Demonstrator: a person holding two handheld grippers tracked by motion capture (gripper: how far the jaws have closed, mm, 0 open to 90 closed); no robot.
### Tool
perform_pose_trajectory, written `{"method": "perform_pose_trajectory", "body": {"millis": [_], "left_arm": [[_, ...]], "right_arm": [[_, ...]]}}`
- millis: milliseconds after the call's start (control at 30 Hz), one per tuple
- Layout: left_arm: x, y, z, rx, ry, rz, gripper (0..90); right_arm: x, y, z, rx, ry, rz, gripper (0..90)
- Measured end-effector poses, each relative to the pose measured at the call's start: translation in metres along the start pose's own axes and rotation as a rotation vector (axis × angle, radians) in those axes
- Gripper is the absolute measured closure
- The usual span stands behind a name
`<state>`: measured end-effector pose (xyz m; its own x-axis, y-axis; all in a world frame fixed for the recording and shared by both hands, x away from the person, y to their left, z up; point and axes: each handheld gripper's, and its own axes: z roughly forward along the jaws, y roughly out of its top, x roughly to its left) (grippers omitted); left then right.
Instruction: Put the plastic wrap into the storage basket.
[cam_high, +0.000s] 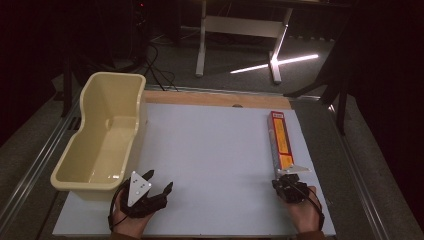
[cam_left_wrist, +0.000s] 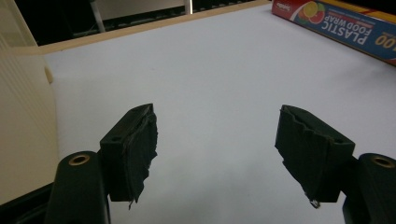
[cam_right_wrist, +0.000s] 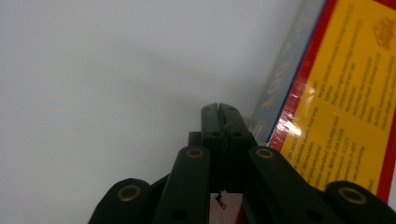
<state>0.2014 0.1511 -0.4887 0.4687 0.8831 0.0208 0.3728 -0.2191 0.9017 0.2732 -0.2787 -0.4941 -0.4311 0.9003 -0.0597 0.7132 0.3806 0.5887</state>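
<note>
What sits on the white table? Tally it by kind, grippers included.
Cream plastic tub: 1
Plastic food wrap box: 1
Handheld grippers: 2, the left gripper with jaws apart, the right gripper shut beside the box's near end
Total: 4

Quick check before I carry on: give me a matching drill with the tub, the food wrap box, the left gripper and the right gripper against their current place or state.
Things:
1. cream tub
2. food wrap box
3. left gripper
4. right gripper

States:
A. jaws shut, at the near end of the box
B. jaws wide open, nothing between them
C. lies lengthwise on the right of the table
D. stands on the table's left edge, nothing inside

Pairs: 1-D, 2-C, 3-B, 4-A
</note>
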Motion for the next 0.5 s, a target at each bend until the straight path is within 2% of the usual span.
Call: {"method": "perform_pose_trajectory", "body": {"millis": [100, 200, 300, 367, 500], "left_arm": [[0.0, 0.0, 0.0, 0.001, 0.001, 0.001, 29.3], [0.0, 0.0, 0.001, 0.0, -0.004, 0.003, 29.2], [0.0, 0.0, 0.001, -0.003, -0.005, 0.003, 29.1], [0.0, 0.0, 0.001, -0.004, -0.002, 0.001, 29.1], [0.001, 0.0, 0.001, -0.005, -0.007, 0.0, 29.0]], "right_arm": [[-0.012, -0.005, -0.003, 0.002, -0.03, 0.043, 89.5], [-0.018, -0.004, -0.005, -0.033, 0.027, 0.092, 81.3], [-0.016, 0.001, -0.006, -0.053, 0.041, 0.082, 78.0], [-0.01, 0.015, -0.008, -0.085, 0.05, 0.055, 70.0], [-0.001, 0.039, -0.01, -0.14, 0.056, 0.029, 54.1]]}}
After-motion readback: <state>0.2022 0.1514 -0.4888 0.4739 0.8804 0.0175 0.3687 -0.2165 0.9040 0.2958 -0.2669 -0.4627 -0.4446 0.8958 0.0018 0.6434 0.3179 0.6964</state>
